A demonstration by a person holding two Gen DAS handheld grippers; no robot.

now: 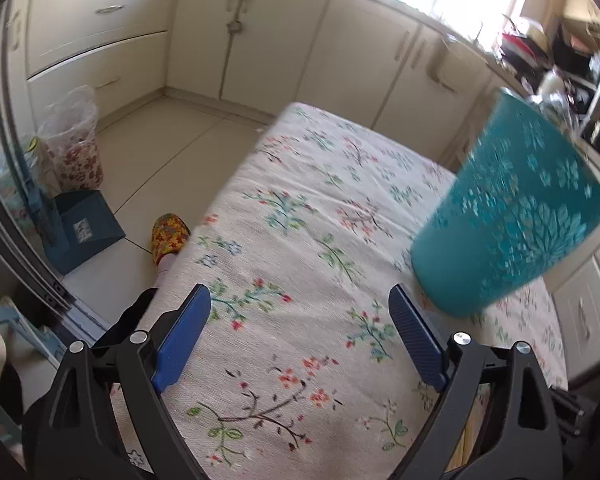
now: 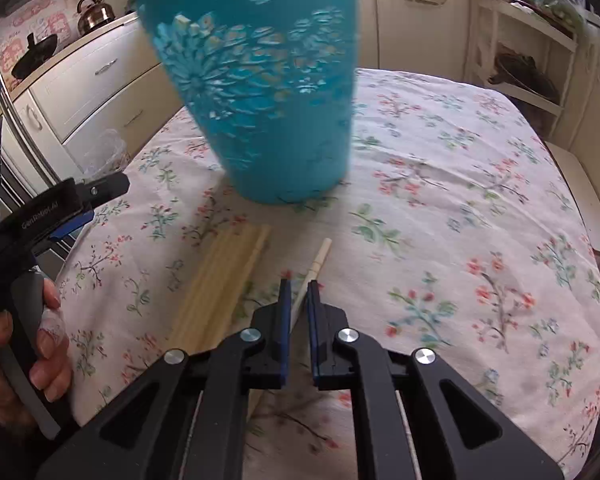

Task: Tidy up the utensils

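Single chopstick (image 2: 314, 270): pale wood, clamped between the blue pads of the right tongs (image 2: 298, 300), which are drawn narrow around it; its free end points forward toward the teal cup.

Loose chopsticks (image 2: 220, 284): a bundle of the same pale wood, lying flat on the cloth just left of the right tongs, apart from the held stick, ends pointing toward the cup.

Teal cup (image 2: 260, 92): tall, tapered, with a cut-out flower pattern, standing base-down on the cloth ahead of both chopstick groups; blurred in both views. In the left wrist view it stands (image 1: 512, 216) to the right of, and just past, the left tongs' right finger.

Left tongs (image 1: 300, 332): spread wide, holding nothing, bare cloth between the blue pads. In the right wrist view this tool shows at far left (image 2: 72, 216), gripped by the person's left hand (image 2: 32, 344).

Counter (image 2: 480, 208): covered in a white floral tablecloth.

Surroundings: cream kitchen cabinets (image 1: 284, 40); a kettle (image 2: 94, 10) on the far worktop.
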